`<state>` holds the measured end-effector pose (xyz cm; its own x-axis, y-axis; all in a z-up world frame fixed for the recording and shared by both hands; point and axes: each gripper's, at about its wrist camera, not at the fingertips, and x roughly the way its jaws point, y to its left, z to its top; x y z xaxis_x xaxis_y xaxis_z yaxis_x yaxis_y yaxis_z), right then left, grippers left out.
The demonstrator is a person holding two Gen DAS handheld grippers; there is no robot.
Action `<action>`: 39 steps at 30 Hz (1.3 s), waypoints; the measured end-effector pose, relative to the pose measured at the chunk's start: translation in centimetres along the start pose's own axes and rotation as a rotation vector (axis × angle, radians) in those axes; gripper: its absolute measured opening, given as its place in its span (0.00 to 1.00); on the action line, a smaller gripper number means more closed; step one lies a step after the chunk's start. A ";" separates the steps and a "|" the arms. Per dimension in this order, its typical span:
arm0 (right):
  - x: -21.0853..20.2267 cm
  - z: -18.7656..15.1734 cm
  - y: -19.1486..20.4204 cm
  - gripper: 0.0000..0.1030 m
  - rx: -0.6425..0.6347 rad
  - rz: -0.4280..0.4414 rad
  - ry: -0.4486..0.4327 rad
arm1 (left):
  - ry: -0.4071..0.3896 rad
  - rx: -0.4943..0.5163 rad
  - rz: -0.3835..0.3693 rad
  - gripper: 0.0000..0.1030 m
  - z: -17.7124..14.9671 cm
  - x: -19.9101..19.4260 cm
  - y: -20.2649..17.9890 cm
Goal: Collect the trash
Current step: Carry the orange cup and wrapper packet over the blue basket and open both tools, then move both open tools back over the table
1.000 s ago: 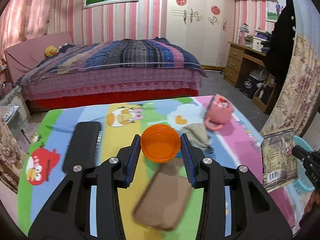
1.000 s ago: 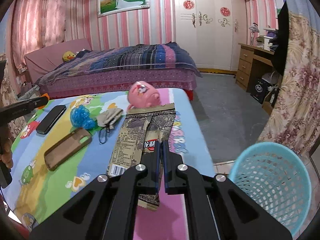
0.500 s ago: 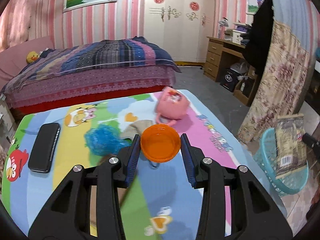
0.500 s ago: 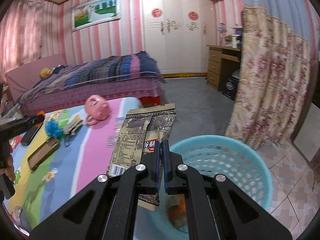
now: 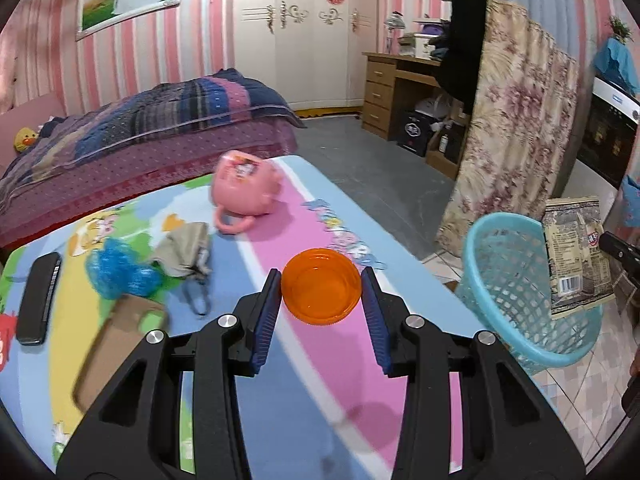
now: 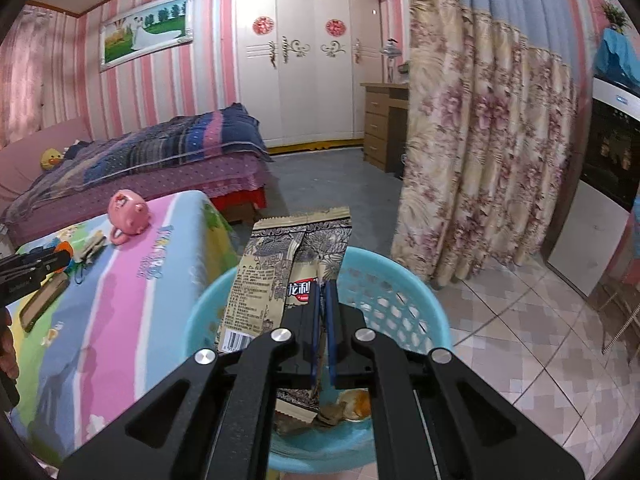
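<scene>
The right gripper (image 6: pixel 322 292) is clenched on a snack wrapper (image 6: pixel 288 268) over the blue basket (image 6: pixel 412 300) (trash inside); left gripper (image 5: pixel 320 292) grasps an orange lid (image 5: pixel 320 290) beside the basket

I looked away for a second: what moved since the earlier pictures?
Both hand-held grippers swung from the cartoon-print table toward the light-blue mesh basket. The right one now holds the beige snack wrapper over it; the left brought its orange plastic lid nearer. Both grips unchanged.
</scene>
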<state>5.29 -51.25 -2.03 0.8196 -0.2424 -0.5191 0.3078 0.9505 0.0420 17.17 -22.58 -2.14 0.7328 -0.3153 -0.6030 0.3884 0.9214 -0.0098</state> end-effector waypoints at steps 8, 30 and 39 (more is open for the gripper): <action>0.2 -0.7 -2.6 0.03 0.010 -0.063 0.004 | -0.028 0.096 -0.083 0.38 -0.4 1.2 -6.5; 0.8 -2.1 -6.2 0.03 0.064 -0.120 0.020 | -0.035 0.182 -0.185 0.74 1.6 5.4 -17.6; 1.2 -2.2 -6.0 0.03 0.071 -0.116 0.025 | -0.067 0.170 -0.100 0.85 1.8 3.7 -14.1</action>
<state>3.39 -56.81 -4.80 0.7646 -0.3437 -0.5452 0.4335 0.9002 0.0406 15.44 -37.18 -2.79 0.7188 -0.4232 -0.5516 0.5460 0.8348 0.0710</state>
